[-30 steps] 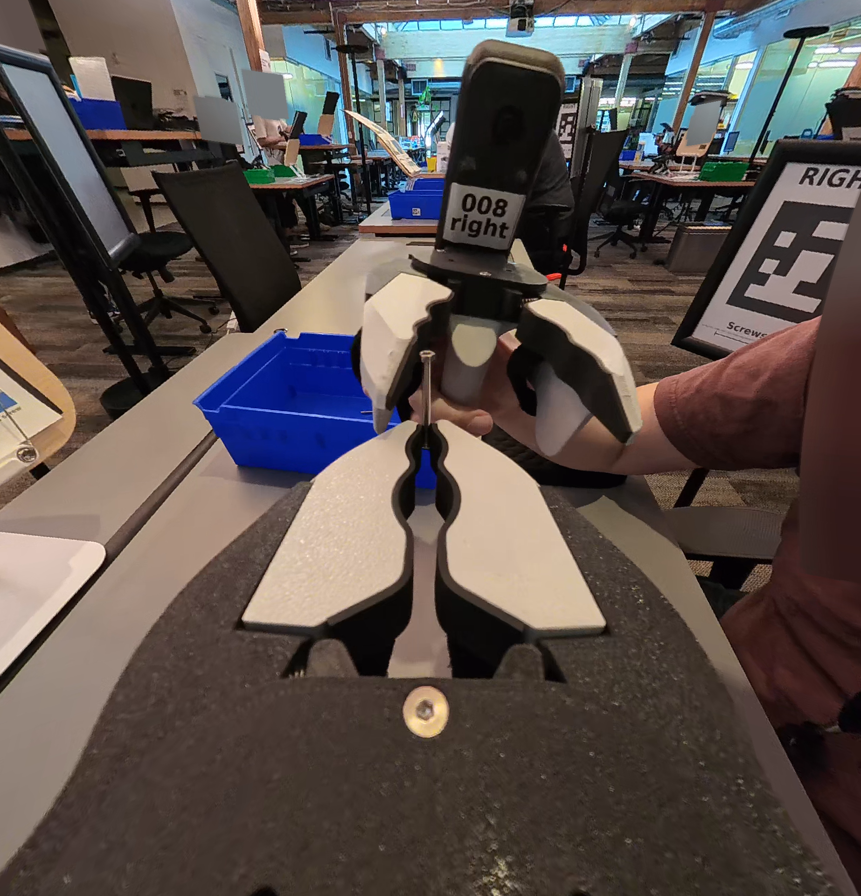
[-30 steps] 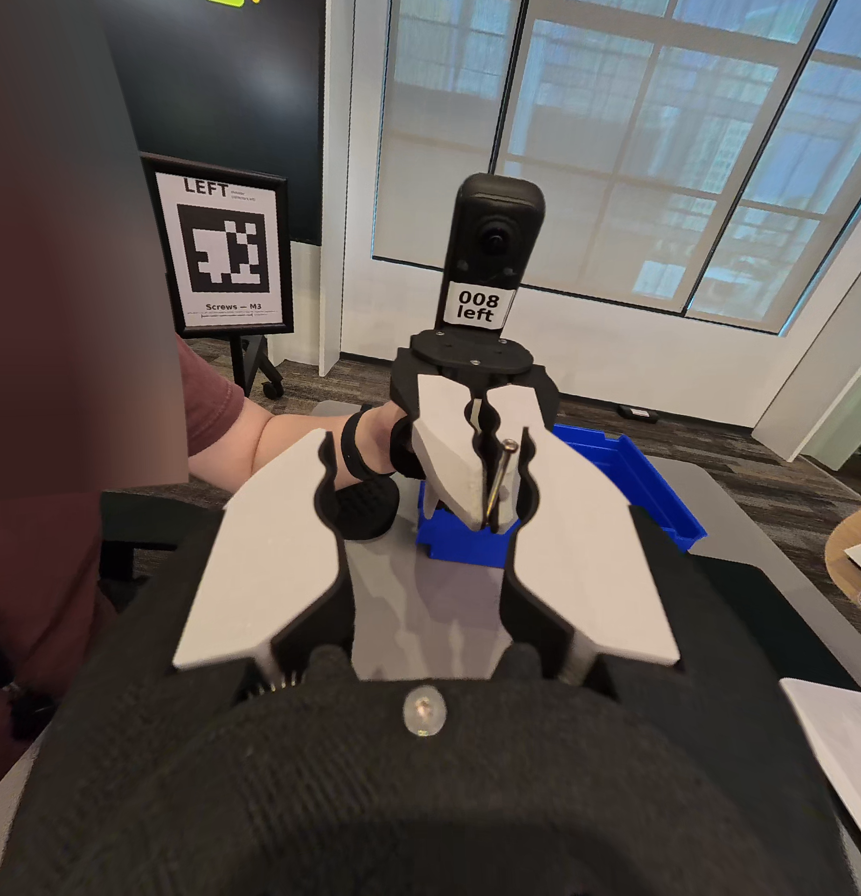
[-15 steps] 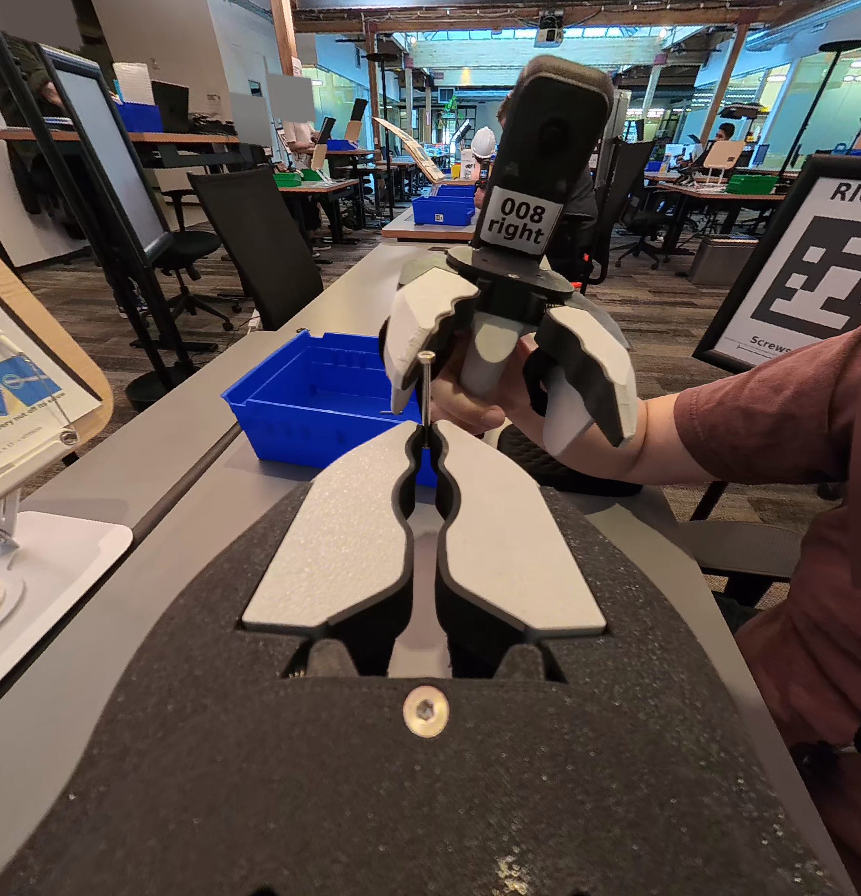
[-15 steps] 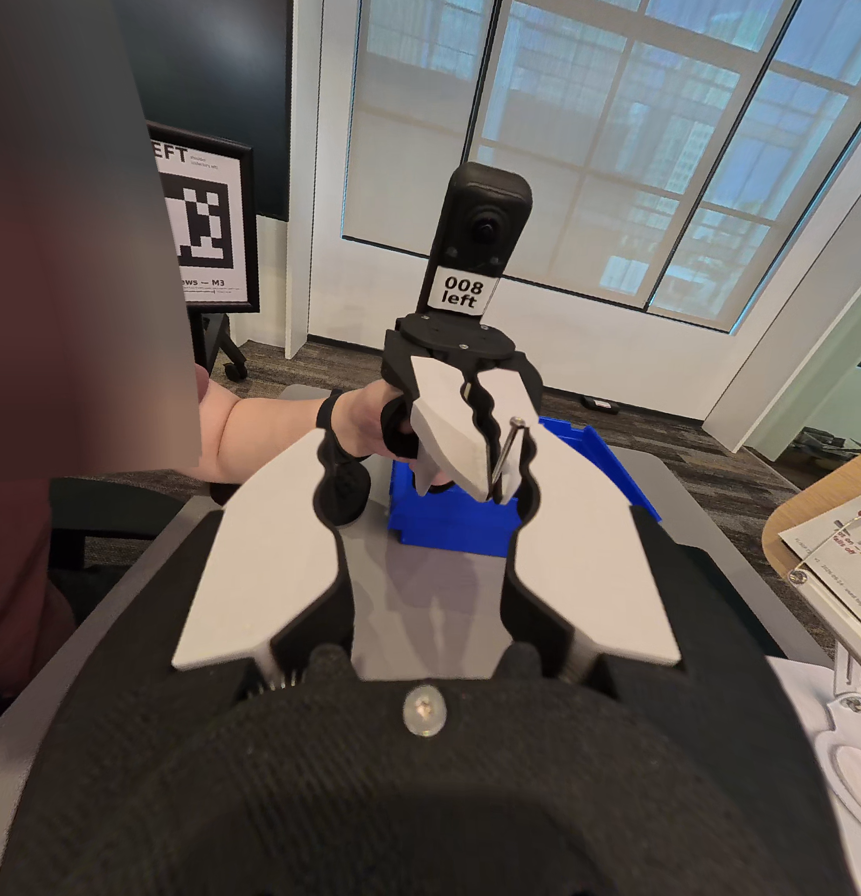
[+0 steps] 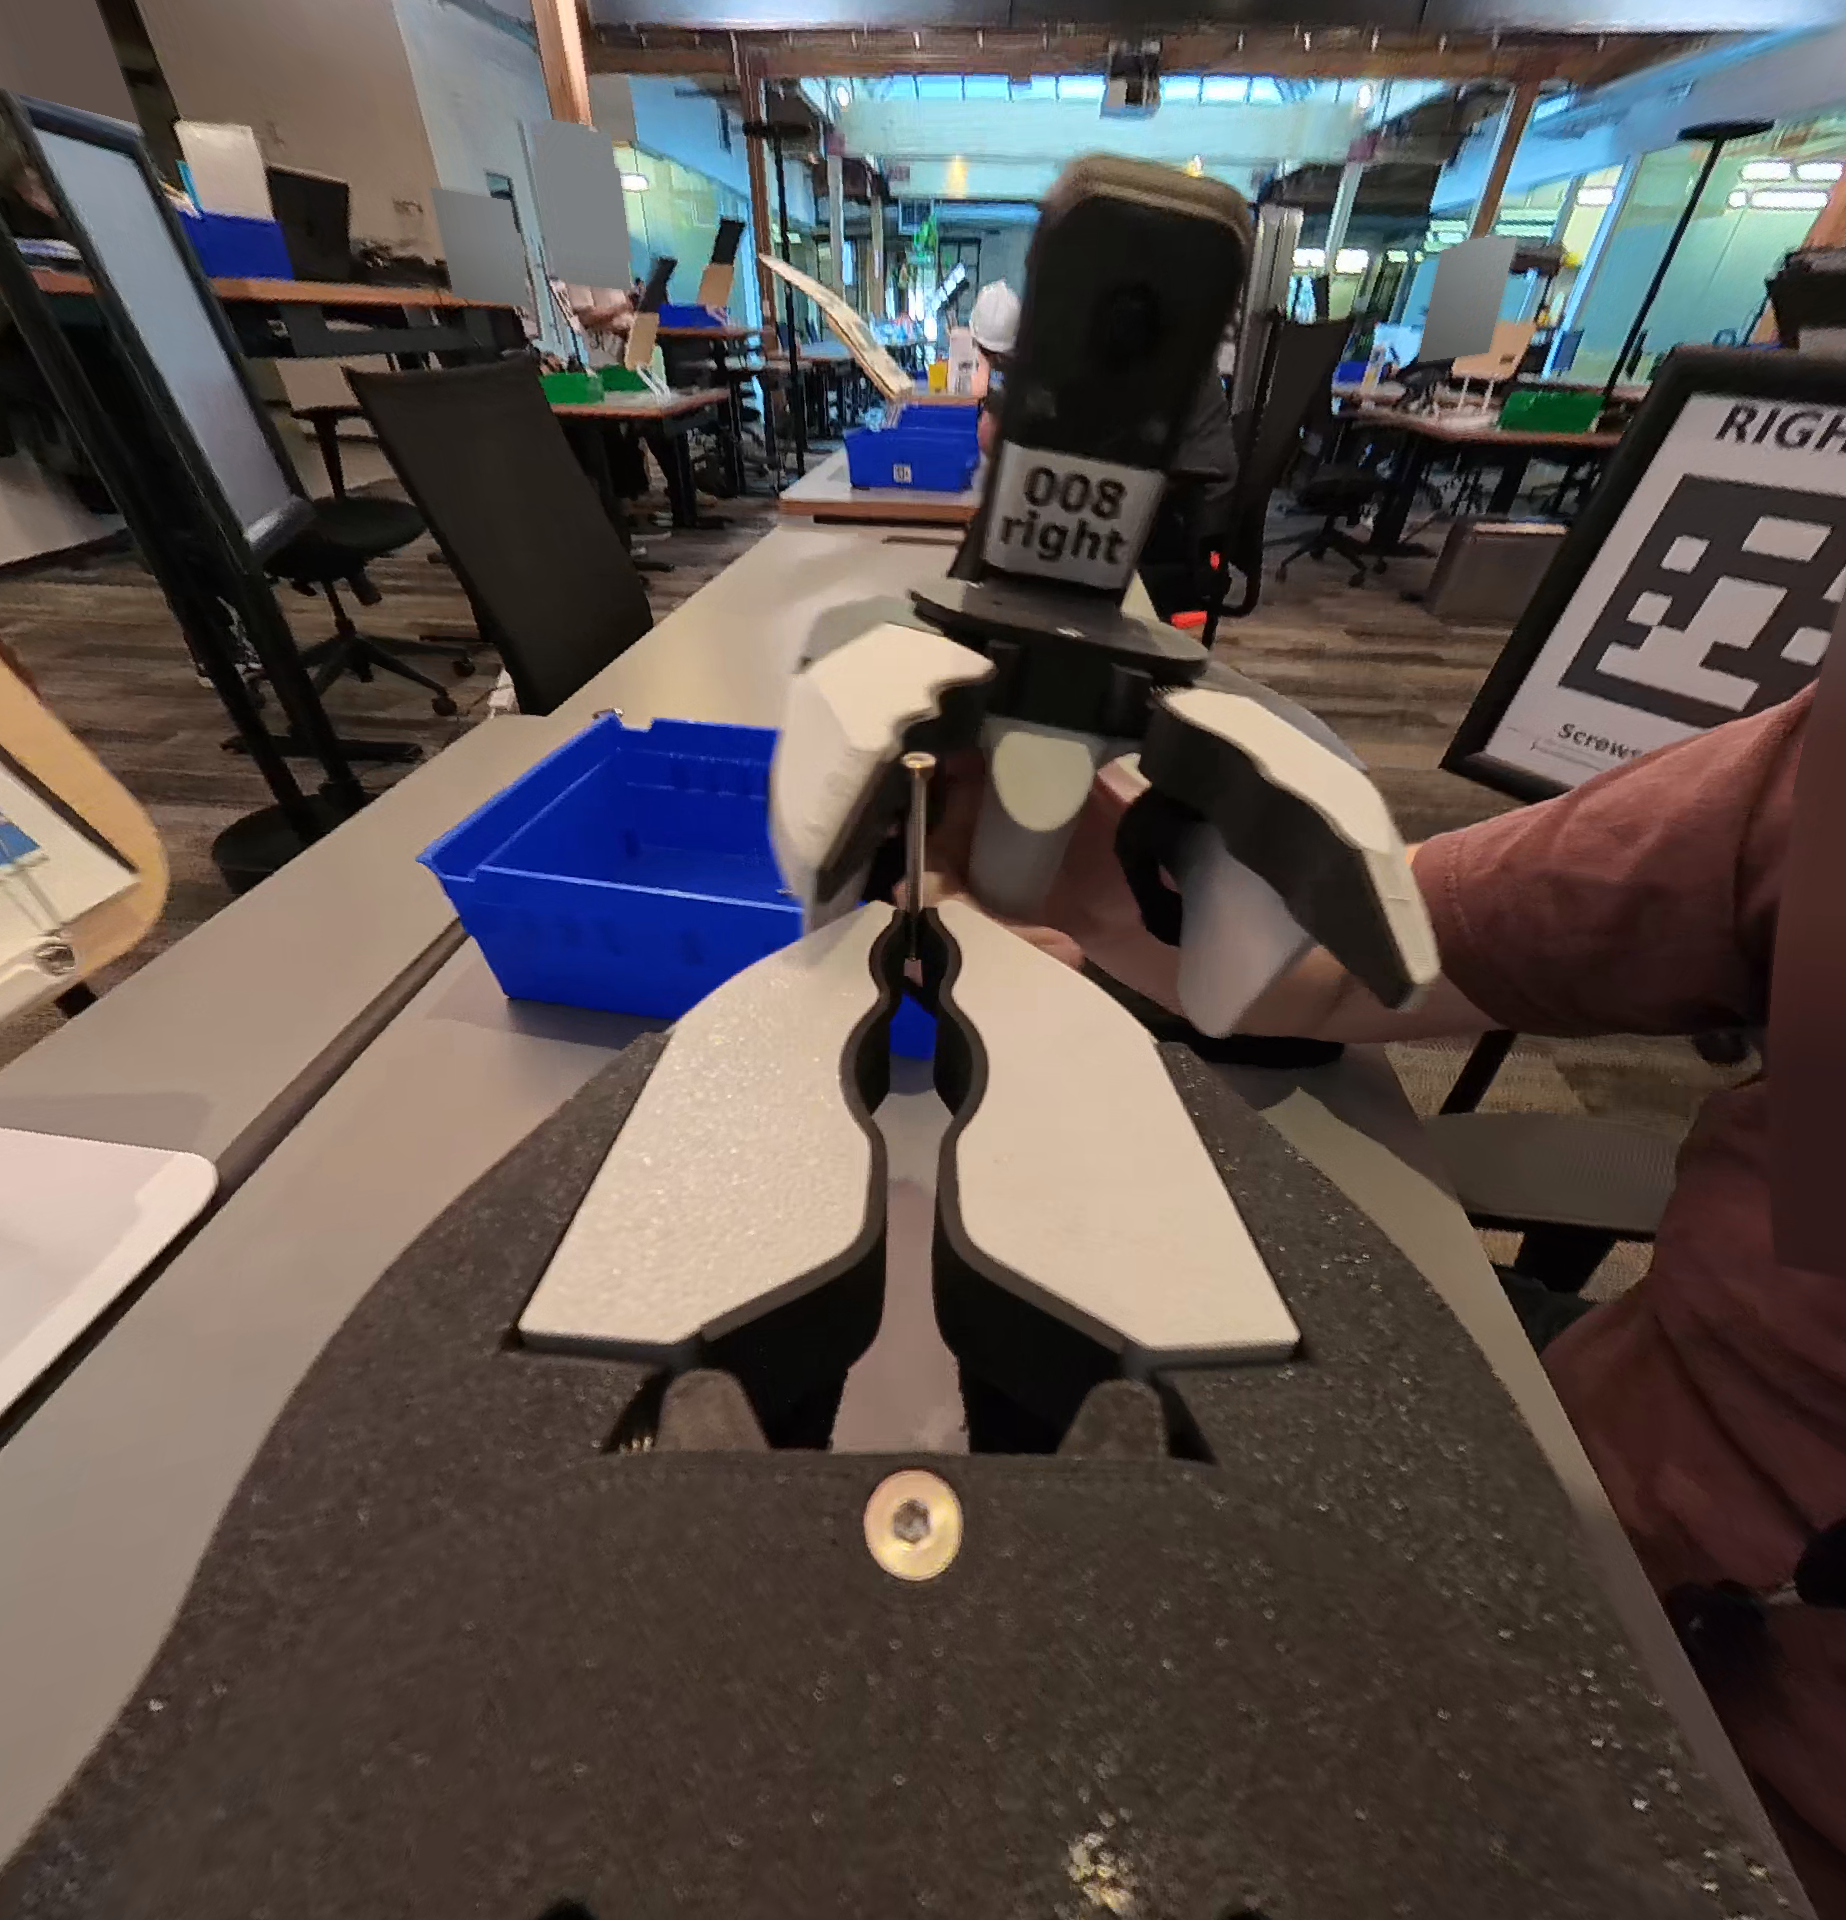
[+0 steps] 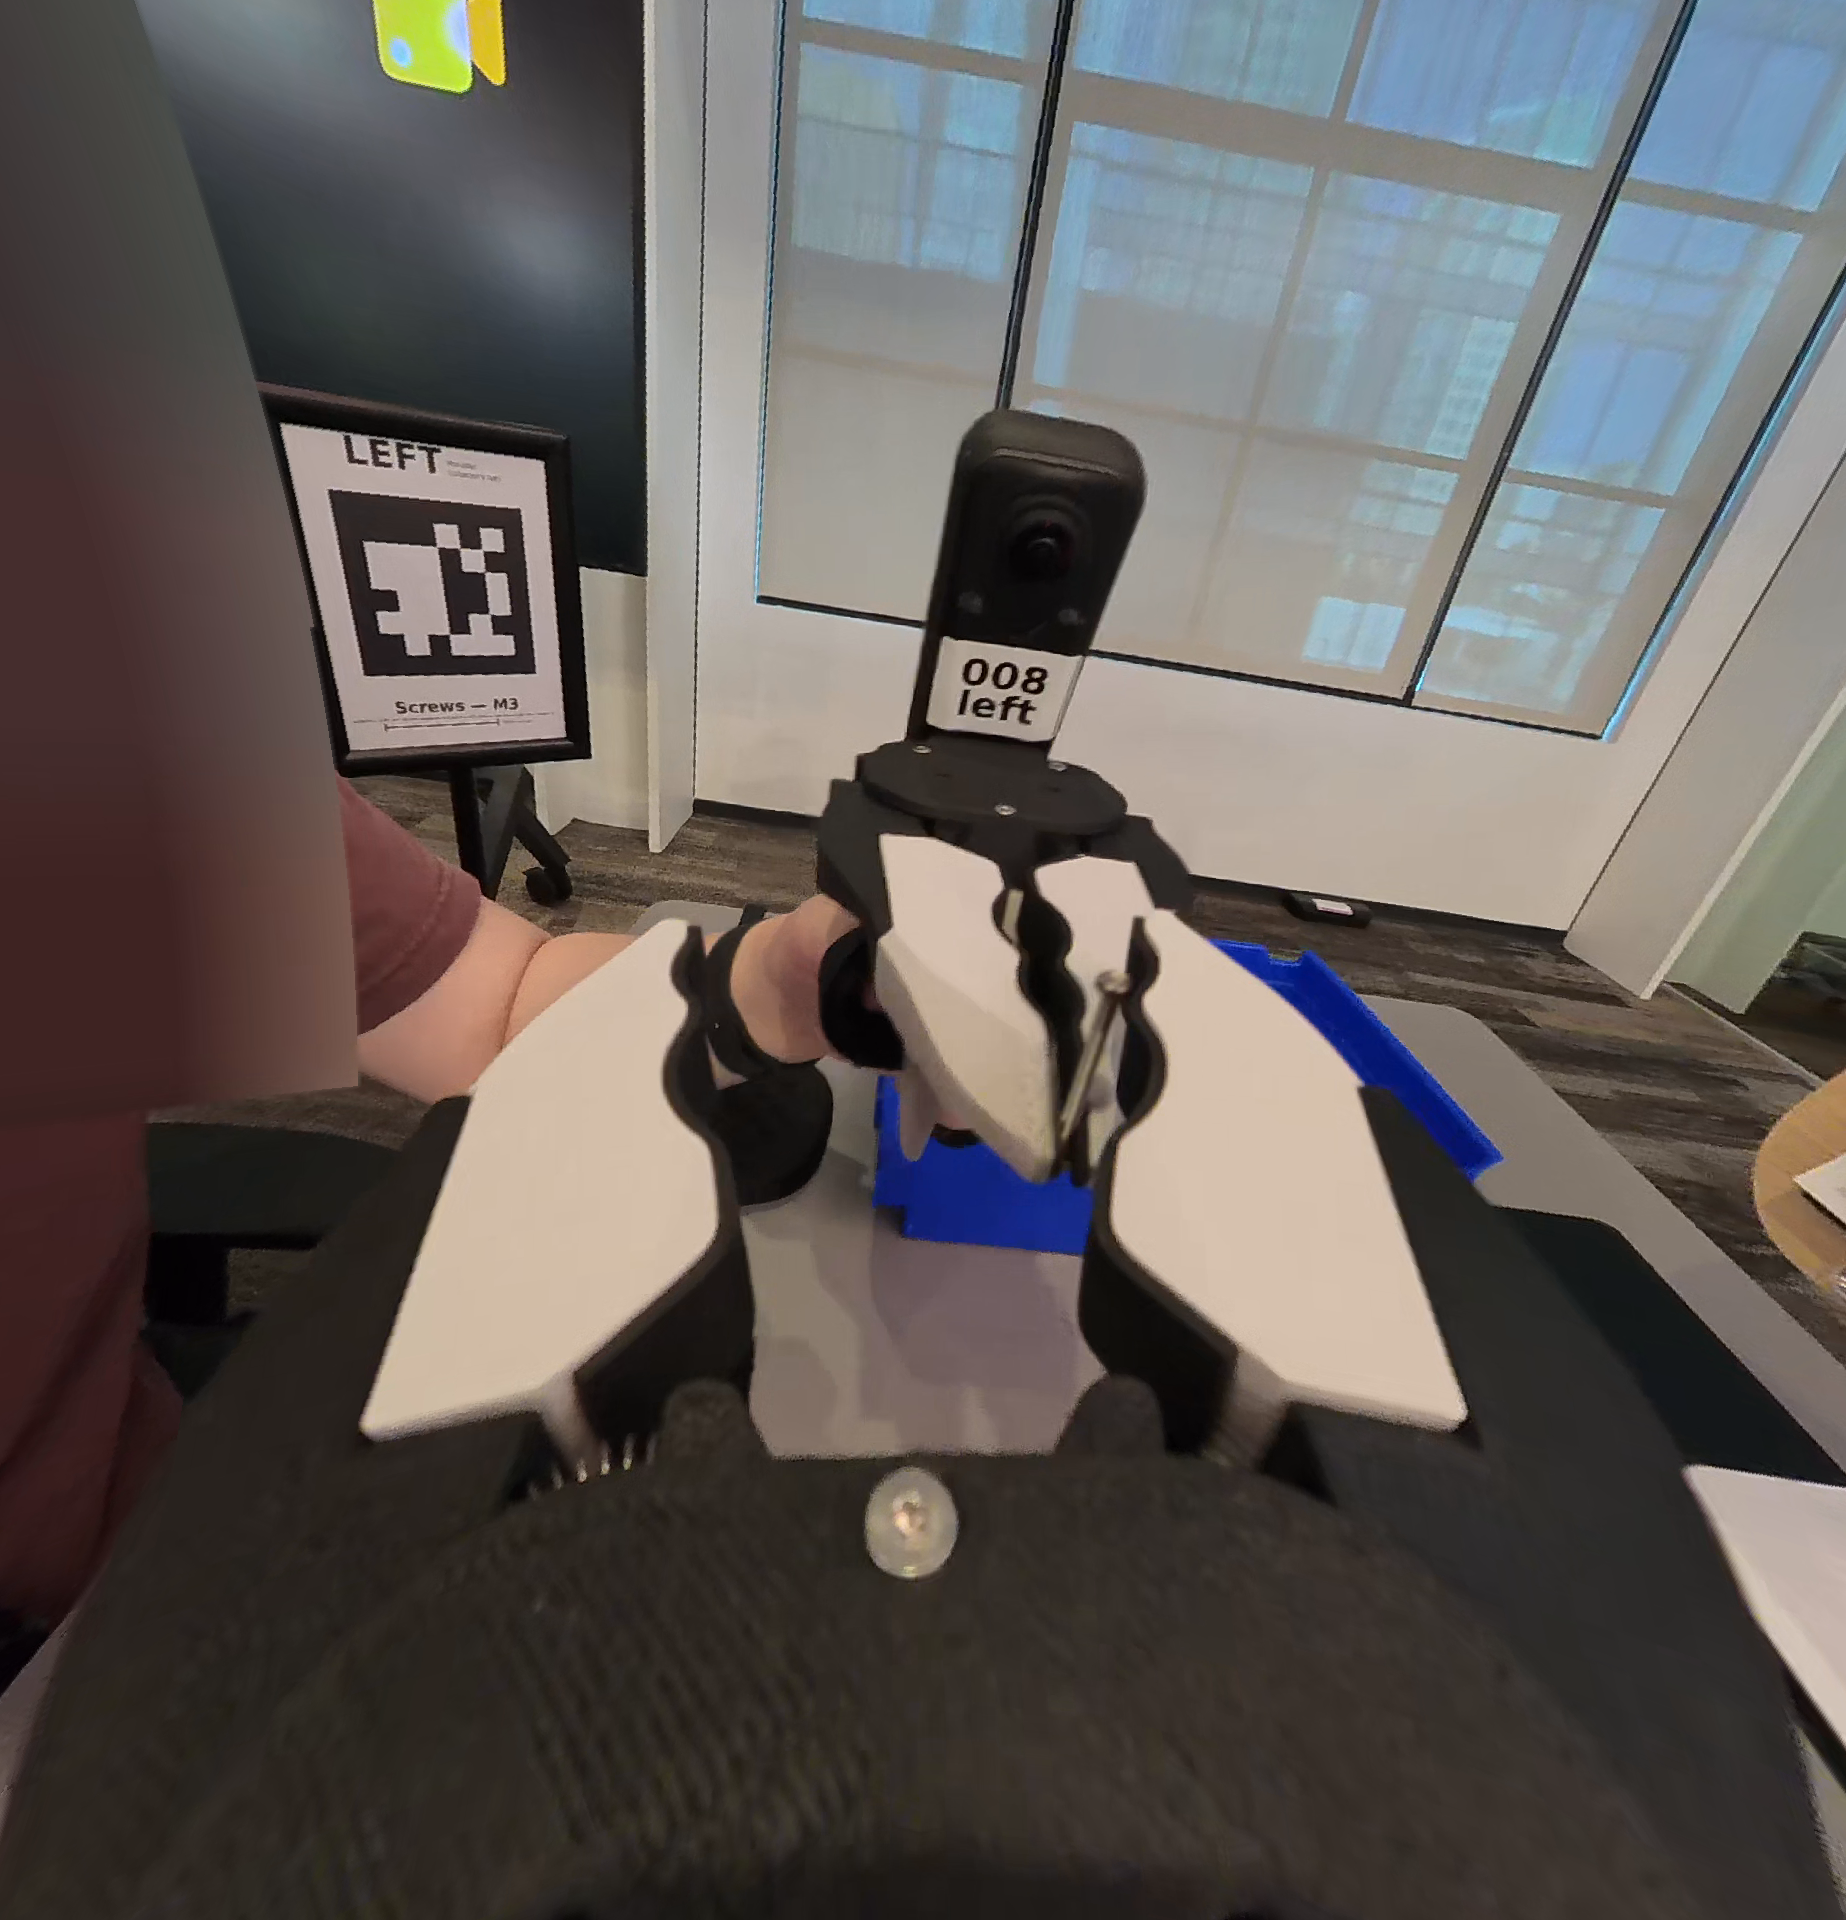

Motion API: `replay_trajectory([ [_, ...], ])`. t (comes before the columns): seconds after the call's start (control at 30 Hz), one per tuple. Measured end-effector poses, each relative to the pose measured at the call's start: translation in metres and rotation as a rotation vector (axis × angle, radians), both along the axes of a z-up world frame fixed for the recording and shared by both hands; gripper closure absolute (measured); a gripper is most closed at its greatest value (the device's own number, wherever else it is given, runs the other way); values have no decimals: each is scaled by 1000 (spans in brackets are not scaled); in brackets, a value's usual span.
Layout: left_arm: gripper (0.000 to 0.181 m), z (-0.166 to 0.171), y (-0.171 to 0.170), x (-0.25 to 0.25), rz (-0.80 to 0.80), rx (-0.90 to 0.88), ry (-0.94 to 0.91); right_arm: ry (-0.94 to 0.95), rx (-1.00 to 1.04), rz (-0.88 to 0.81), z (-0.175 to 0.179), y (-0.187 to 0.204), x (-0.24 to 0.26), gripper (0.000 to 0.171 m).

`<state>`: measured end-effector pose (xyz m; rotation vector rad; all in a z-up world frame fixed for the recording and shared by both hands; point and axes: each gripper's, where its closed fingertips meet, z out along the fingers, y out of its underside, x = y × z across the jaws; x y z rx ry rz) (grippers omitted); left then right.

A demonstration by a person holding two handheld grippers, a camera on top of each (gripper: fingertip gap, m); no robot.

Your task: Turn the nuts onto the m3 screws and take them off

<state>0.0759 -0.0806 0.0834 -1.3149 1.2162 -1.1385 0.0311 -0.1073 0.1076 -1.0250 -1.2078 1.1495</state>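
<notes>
Holding an m3 screw (image 5: 914, 852) upright, the left gripper (image 5: 914, 940) is clenched on the shank's low end, head up at 12 o'clock, w/ tips pinched tight. In the right wrist view the same screw (image 6: 1090, 1049) leans slightly, head toward 1 o'clock, just inside the right-hand finger (image 6: 1262, 1164). No nut visible on the screw or in either gripper; too small to tell if any lie in the blue bin (image 5: 628, 862), which sits on the grey table (image 5: 306, 935) at 10 o'clock from the left tips.

Right gripper (image 6: 914, 1039) is released, jaws spread wide & empty, facing the left one w/ the screw head between its fingers, near one finger.

Judgement: step in hand = presenting the screw for a nut, so a nut is needed first, prob from the bin. To do it well: keep the left grip firm & low on the shank, leave threads free, hold it steady & vertical. Bring the nut square to the axis; tilt risks cross-threading or a drop.
</notes>
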Motion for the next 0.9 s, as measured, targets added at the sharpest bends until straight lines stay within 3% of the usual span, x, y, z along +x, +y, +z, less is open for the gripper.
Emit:
replay_trajectory([
  [0.27, 179, 10, 17, -20, 64, -10, -35, 0, 30, -73, 7, 6, 6, 87],
  [0.57, 179, -1, -7, 4, -17, 17, 13, 48, -9, -68, 12, 1, -3, 86],
  [0.9, 180, 14, 14, -16, 79, 21, -64, 32, 33, -101, 13, 4, 3, 81],
])
